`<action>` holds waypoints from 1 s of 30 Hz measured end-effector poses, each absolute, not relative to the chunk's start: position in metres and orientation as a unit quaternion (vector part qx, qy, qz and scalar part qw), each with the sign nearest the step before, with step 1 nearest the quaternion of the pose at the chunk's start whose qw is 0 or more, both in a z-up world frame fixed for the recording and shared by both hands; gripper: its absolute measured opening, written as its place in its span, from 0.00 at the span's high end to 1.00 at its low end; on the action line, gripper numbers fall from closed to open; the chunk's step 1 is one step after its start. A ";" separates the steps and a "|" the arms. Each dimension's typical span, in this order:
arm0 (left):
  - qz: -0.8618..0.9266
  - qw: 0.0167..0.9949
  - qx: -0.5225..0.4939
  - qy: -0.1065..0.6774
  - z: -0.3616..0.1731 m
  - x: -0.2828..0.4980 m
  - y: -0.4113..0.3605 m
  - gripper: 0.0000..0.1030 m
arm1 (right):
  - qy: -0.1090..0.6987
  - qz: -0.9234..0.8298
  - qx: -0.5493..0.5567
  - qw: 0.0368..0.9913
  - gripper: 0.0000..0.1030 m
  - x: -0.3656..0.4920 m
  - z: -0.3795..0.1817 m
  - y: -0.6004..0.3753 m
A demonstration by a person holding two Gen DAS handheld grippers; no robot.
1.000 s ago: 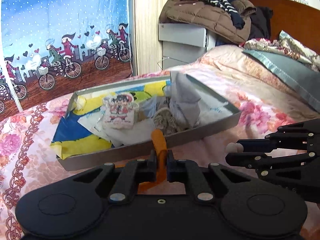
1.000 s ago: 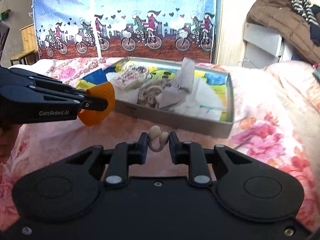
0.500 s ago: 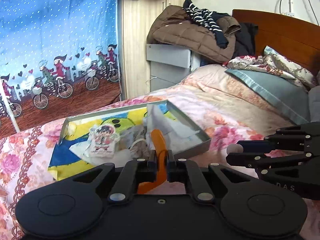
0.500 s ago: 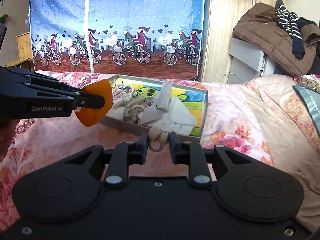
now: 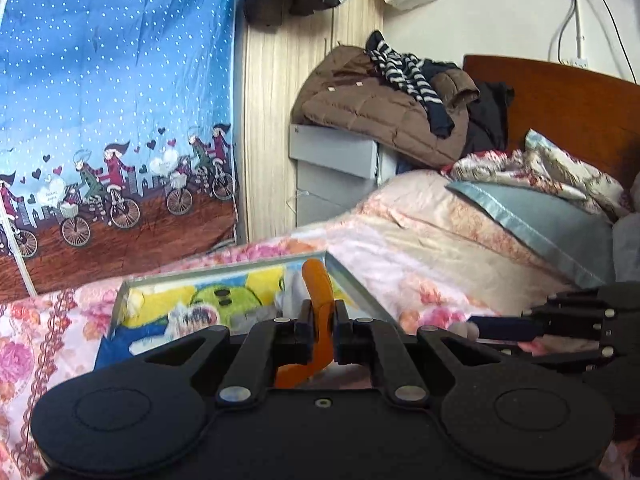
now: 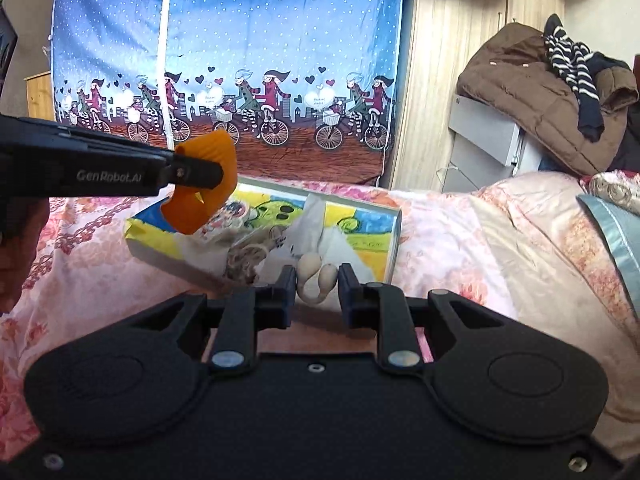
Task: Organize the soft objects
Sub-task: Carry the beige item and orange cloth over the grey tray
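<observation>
While clamped, orange piece (image 5: 316, 320) stands between left tool (image 5: 320, 330) pads.

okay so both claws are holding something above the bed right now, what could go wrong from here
1. The left claw pinches the orange piece by only a thin part, most of it hanging free, so it could slip out.
2. The right claw grips the beige curved piece at its two rounded lobes; it may pop loose.
3. The tray is already crowded and sits on the soft floral bedspread, so anything dropped in might spill over.
</observation>
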State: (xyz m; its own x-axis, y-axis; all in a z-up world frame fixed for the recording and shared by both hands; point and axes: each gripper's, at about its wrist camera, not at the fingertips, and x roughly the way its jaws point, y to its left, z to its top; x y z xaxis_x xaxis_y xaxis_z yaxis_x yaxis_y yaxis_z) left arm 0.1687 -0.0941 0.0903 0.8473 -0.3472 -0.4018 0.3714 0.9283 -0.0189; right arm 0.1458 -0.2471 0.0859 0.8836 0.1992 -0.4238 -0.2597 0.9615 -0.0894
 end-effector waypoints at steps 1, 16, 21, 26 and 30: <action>-0.186 0.962 0.028 0.200 0.092 0.173 -0.094 0.92 | 0.207 0.118 -0.074 0.968 0.85 0.147 0.087 -0.247; -0.136 0.969 -0.030 0.202 0.064 0.259 -0.054 0.92 | 0.214 0.125 -0.049 0.968 0.85 0.243 0.053 -0.211; -0.148 0.960 -0.059 0.231 0.043 0.280 -0.049 0.92 | 0.233 0.125 -0.034 0.964 0.85 0.257 0.032 -0.200; -0.161 0.950 -0.069 0.259 0.023 0.294 -0.052 0.92 | 0.246 0.120 -0.032 0.961 0.85 0.261 0.017 -0.203; -0.164 0.943 -0.069 0.282 0.009 0.300 -0.052 0.92 | 0.255 0.112 -0.029 0.960 0.85 0.263 0.010 -0.207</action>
